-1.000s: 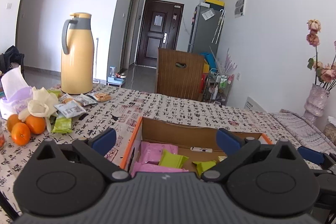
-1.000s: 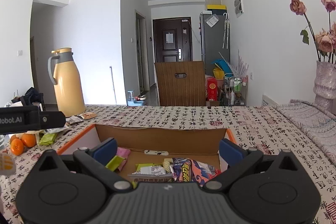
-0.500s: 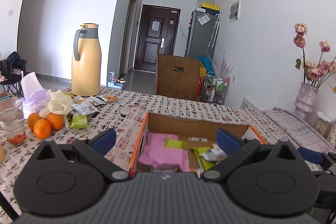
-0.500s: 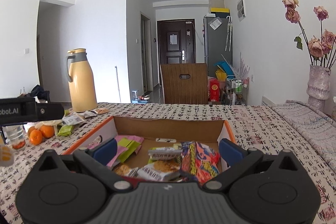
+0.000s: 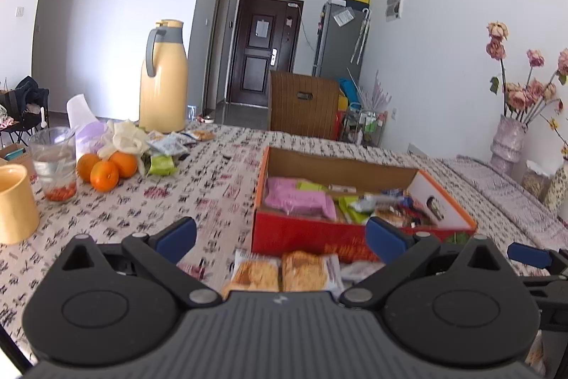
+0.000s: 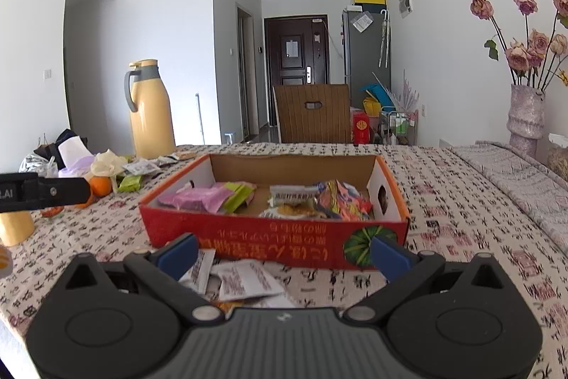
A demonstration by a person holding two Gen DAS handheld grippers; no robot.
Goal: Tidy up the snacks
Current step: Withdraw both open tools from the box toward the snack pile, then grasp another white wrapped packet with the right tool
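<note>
Both claws, left (image 5: 280, 233) and right (image 6: 282, 253), spread wide and gripping nothing, poised over loose snack packets (image 5: 280, 274) on the desk (image 6: 461, 237) just before the red box (image 6: 273, 240) (already part-filled), presumably for collection next.

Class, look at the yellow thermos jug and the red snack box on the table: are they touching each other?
Apart. The right wrist view shows the yellow thermos jug standing far back on the left, with patterned tablecloth and loose packets between it and the red snack box.
</note>
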